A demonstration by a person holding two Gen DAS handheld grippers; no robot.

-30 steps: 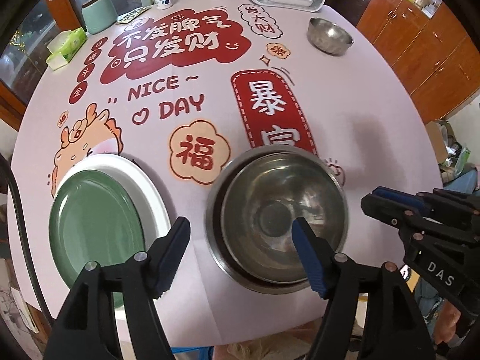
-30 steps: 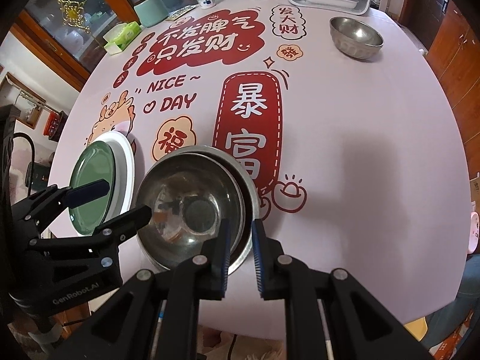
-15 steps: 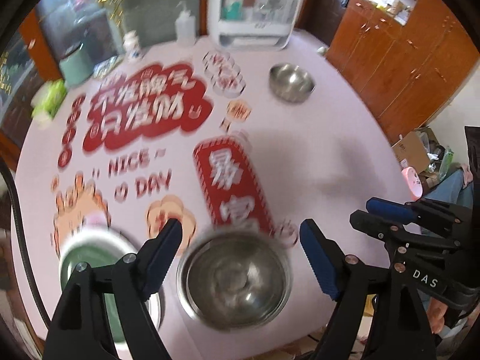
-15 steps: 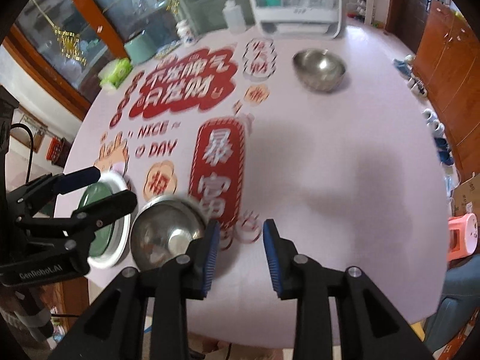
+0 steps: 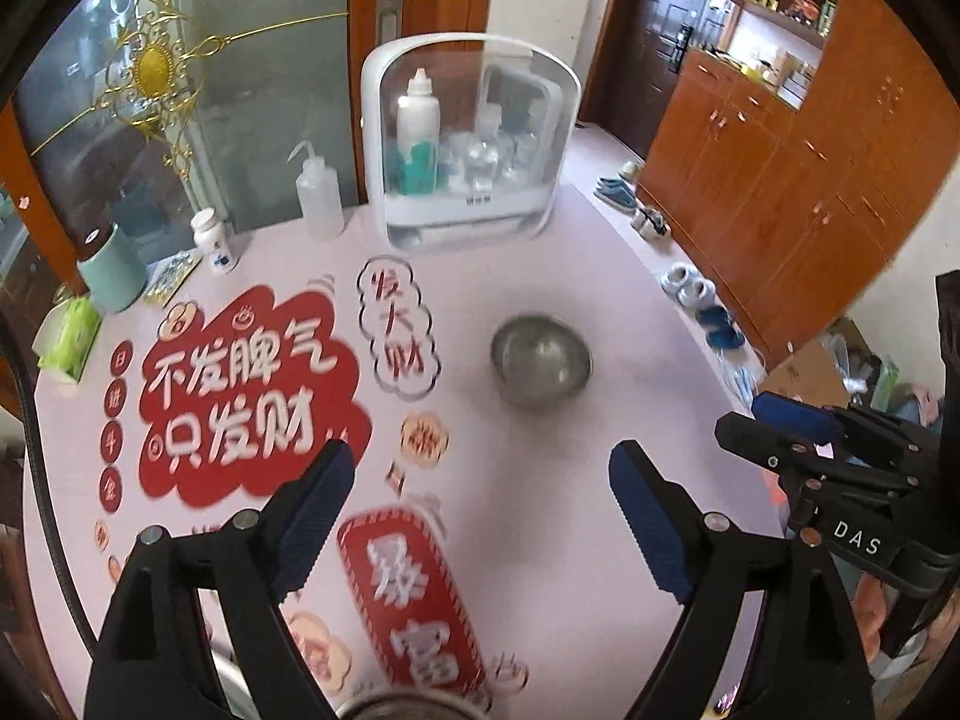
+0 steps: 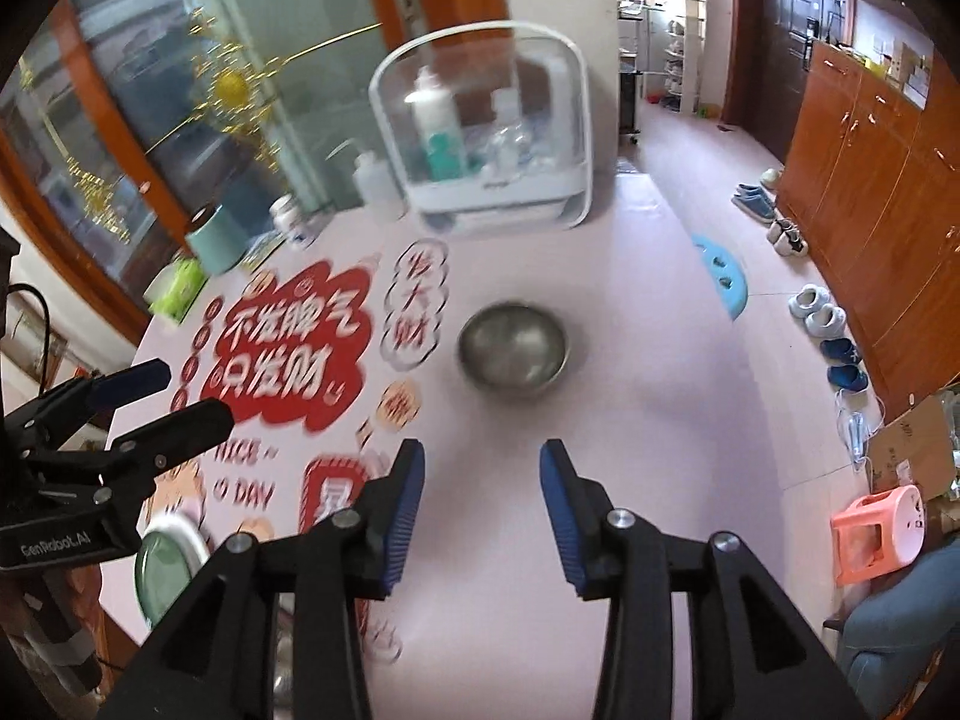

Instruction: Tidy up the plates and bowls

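— Both claws are empty: left claw (image 5: 474,498) spread wide and opening further, right claw (image 6: 482,483) part open and widening too, nothing between either pair of pads.

— Where's the target?

— One lone steel bowl (image 6: 513,354) sits ahead of me, mid-worktop (image 6: 630,420), well apart from both claws. I judge it's next: bring the right claw over its near rim, one pad inside, one outside, and close only once seated.

— And the rest?

— Nested steel bowls show as a sliver at the near edge (image 5: 399,708); I can't count them. One green plate (image 6: 159,573) lies on one white plate (image 6: 191,531), near left.
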